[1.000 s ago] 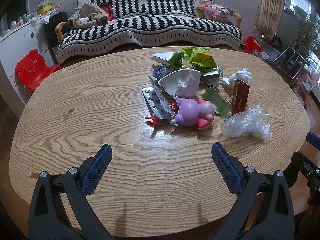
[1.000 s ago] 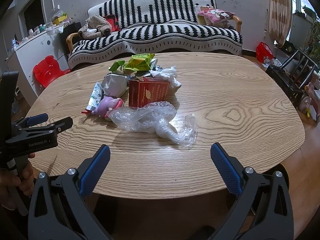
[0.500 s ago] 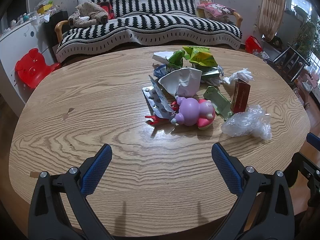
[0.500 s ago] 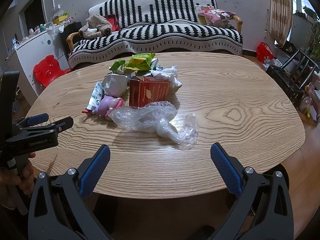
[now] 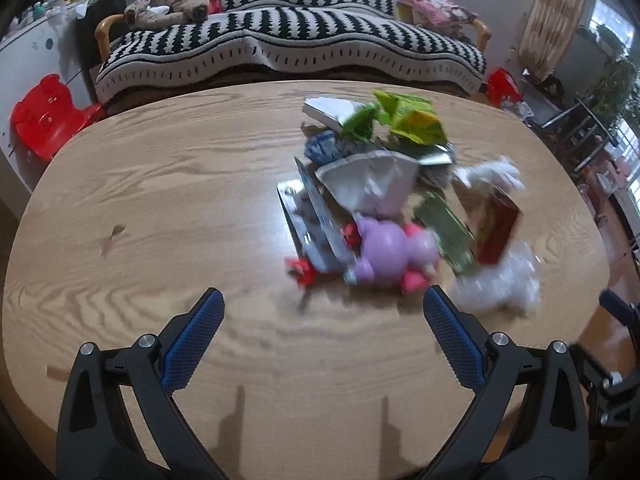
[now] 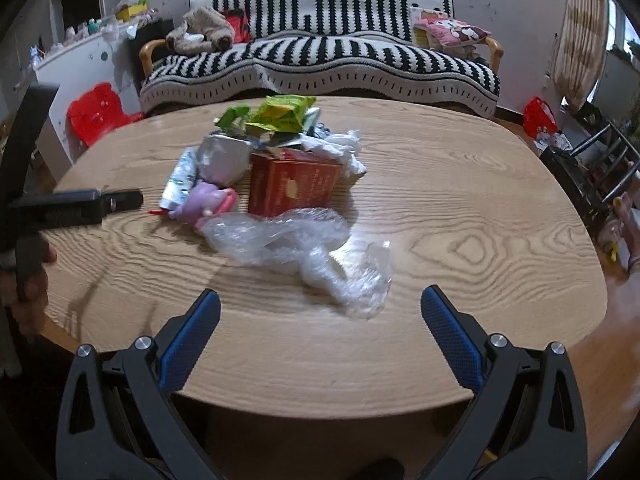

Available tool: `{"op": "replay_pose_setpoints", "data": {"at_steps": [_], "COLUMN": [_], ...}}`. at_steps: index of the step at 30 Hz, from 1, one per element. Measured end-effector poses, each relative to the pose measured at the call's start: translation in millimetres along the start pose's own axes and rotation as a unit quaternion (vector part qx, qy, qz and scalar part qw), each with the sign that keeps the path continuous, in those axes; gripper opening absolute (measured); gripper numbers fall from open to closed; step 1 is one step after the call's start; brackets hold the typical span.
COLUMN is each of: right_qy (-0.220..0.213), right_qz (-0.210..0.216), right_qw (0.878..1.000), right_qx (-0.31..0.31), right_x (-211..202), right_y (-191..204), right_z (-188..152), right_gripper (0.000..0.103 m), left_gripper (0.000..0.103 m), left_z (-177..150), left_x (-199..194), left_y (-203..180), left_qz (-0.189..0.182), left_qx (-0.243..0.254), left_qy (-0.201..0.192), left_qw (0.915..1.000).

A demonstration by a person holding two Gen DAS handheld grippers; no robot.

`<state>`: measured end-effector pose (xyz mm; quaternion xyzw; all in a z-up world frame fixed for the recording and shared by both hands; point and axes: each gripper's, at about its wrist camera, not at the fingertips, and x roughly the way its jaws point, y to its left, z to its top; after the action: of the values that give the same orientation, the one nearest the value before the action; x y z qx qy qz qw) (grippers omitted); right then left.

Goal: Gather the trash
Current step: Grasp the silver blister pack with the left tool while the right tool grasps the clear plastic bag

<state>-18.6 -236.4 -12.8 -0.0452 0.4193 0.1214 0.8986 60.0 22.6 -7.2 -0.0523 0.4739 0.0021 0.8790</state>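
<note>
Both of your claws are spread wide and empty — the left claw (image 5: 323,316) hangs low over the bench (image 5: 160,184) just short of the heap, and the right claw (image 6: 320,314) sits at the near edge with the crumpled clear plastic wrap (image 6: 296,244) lying almost between its tips. The trash is bunched in one pile mid-bench: the wrap nearest you, the red carton (image 6: 294,188) standing just behind and touching it, a white paper wrapper (image 5: 370,188) and green-yellow snack bags (image 5: 416,120) further back, foil blister strips (image 5: 316,216) leaning at the left. A purple pig toy (image 5: 386,252) lies in the heap too — probably not rubbish, so work round it. The wrap looks like your easiest first grab, being loose, outermost and clear of the rest. Expect it to crush and slip; pinch a thick fold.
</note>
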Motion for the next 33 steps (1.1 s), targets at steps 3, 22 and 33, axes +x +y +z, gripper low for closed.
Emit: {"op": "replay_pose_setpoints", "data": {"at_steps": [3,22,33], "right_qy": [0.02,0.084,0.048], "right_qz": [0.017,0.049,0.118], "right_qw": [1.0,0.993,0.99], "right_qx": [0.005,-0.066,-0.058], "right_x": [20,100,63], "right_y": [-11,-3,14], "right_z": [10,24,21], "right_gripper": [0.097,0.068,0.024], "left_gripper": [0.097,0.072,0.019], "left_z": [22,40,46], "left_x": [20,89,49], "left_y": [8,33,33], "left_qz": [0.013,-0.004,-0.021], "left_qx": [-0.025,-0.05,-0.034], "left_qy": [0.006,0.06,0.012], "left_qw": [0.9996,0.9969,0.9991]}}
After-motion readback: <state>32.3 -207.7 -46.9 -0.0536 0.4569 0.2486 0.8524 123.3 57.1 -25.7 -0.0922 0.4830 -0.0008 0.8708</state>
